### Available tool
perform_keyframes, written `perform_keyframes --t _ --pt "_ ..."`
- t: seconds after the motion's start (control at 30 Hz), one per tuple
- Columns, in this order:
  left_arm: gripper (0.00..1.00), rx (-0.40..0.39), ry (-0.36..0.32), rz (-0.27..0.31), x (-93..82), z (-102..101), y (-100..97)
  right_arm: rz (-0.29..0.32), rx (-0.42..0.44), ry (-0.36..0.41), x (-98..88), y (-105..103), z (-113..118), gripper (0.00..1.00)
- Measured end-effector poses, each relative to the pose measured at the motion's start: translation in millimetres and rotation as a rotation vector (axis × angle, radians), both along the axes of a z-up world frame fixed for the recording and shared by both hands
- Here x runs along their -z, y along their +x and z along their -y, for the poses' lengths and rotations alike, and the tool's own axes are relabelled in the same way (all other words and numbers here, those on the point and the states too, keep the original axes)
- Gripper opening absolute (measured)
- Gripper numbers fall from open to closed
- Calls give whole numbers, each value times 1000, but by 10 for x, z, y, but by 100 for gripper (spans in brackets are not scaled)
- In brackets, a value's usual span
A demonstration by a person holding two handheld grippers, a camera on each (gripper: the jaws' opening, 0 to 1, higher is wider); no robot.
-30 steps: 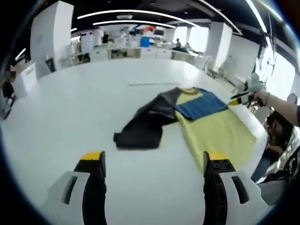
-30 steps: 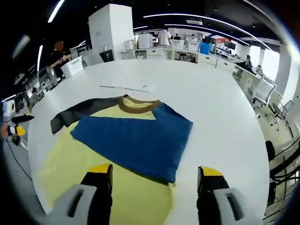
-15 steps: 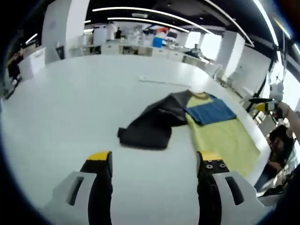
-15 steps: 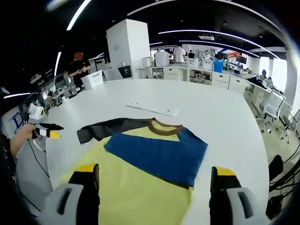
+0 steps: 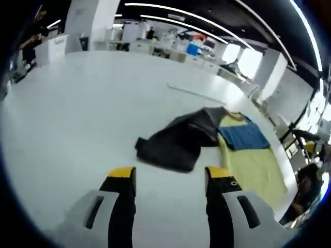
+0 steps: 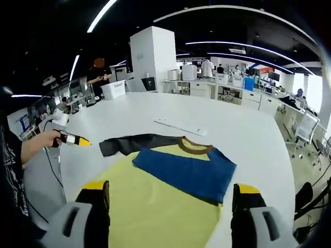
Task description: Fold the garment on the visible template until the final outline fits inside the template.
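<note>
The garment lies flat on the white table (image 6: 248,135): a yellow body (image 6: 155,199), a brown collar (image 6: 195,146), a blue sleeve (image 6: 187,168) folded across the chest, and a black sleeve (image 6: 128,144) stretched out sideways. My right gripper (image 6: 171,187) hovers open over the yellow hem. In the left gripper view the black sleeve (image 5: 177,144) lies crumpled ahead of my left gripper (image 5: 169,173), which is open above bare table short of it; the blue sleeve (image 5: 244,135) and yellow body (image 5: 254,166) lie beyond. The left gripper (image 6: 72,140) also appears held in a hand off the table's edge.
A thin pale strip (image 6: 181,125) lies on the table beyond the collar, also seen as a strip (image 5: 195,94) in the left gripper view. Desks, white pillars and people (image 6: 99,72) stand behind. Office chairs (image 6: 306,120) sit past the table's right edge.
Both views have drawn back from the garment, which lies as before. The left jaws have come closer together; the right jaws have spread wider.
</note>
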State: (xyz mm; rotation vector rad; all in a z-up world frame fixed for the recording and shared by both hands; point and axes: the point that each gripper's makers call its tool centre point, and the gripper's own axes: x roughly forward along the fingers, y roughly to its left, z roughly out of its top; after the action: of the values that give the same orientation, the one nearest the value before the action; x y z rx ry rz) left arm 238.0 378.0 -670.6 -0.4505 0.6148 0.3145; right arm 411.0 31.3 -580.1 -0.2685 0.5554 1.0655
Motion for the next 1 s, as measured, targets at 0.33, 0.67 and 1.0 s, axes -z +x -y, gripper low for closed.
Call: perform_keyframes --t 0.33,0.67,1.0 --pt "38 -164 -93 8 207 -79 121 43 -37 -26 -94 -234 18 97" --pt "29 -255 -137 -23 402 -81 225 49 -41 -19 -121 -305 38 95" --pt "21 -314 -156 -70 509 -49 237 54 -6 -34 -100 -276 121 91"
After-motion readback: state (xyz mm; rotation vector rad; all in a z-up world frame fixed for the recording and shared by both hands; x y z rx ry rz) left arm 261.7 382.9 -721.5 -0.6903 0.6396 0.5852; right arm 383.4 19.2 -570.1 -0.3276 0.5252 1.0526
